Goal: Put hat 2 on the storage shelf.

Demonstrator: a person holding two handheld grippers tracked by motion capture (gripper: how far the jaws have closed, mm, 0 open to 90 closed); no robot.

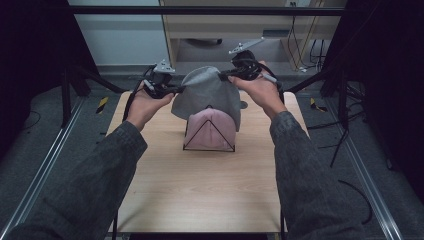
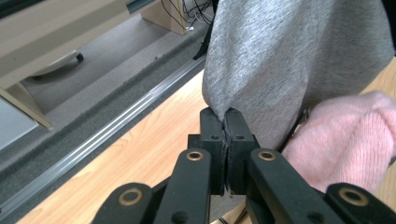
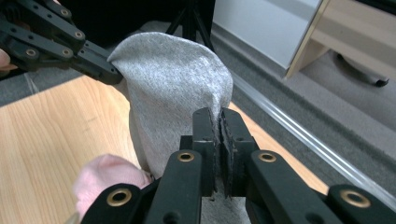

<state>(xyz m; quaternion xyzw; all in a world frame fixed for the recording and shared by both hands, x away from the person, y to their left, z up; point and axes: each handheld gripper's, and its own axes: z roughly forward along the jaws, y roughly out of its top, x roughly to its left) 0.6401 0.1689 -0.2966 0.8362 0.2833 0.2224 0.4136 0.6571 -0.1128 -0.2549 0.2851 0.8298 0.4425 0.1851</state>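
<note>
A grey knitted hat point(image 1: 207, 95) hangs stretched between my two grippers above the table's far half. My left gripper point(image 1: 176, 89) is shut on the hat's left edge, and in the left gripper view its jaws point(image 2: 226, 116) pinch the grey cloth point(image 2: 289, 60). My right gripper point(image 1: 226, 75) is shut on the right edge; its jaws point(image 3: 218, 116) clamp the grey hat point(image 3: 173, 88) too. Below it a pink hat point(image 1: 212, 127) sits on a black wire stand point(image 1: 208, 146), its top partly covered by the grey hat. The pink hat point(image 2: 345, 140) lies to the right in the left gripper view.
The wooden table point(image 1: 200, 200) has open room in its near half. Metal rails point(image 1: 45, 165) run along both sides. Black tripod legs point(image 1: 75, 80) stand at the far corners, and a wooden shelf unit point(image 1: 240, 30) stands beyond the table.
</note>
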